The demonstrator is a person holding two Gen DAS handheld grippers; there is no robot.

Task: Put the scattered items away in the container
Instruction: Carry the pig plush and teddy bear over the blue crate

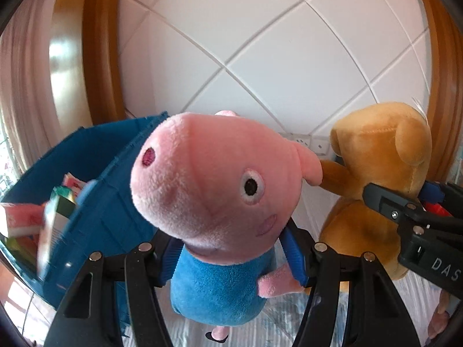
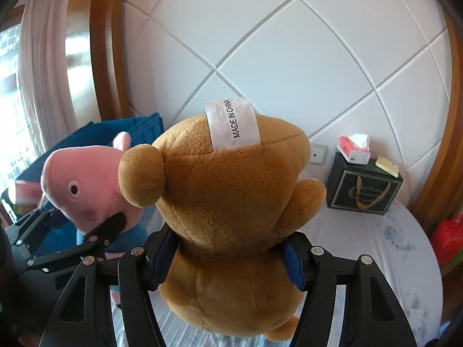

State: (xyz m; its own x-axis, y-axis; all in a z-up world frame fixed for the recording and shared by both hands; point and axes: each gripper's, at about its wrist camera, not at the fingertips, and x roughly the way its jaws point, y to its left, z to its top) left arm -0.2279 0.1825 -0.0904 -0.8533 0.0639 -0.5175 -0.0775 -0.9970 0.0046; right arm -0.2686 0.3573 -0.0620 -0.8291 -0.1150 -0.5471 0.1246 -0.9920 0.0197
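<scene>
Pig: right of the bin, squeezed in the left fingers.
Bear: right of the bin, squeezed in the right fingers.
Risk: toys touch, could bump and slip before reaching the bin.

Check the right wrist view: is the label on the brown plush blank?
No, the white label on the brown plush reads "MADE IN CHINA".

Both grippers are matte black plastic with angular, cut-out linkage bars joined by round silver pivot pins. The left gripper carries fingers faced with ribbed blue pads. The right gripper has the same blue-lined fingers; its side shows a small cross-head screw and white letters "DAS".
</scene>
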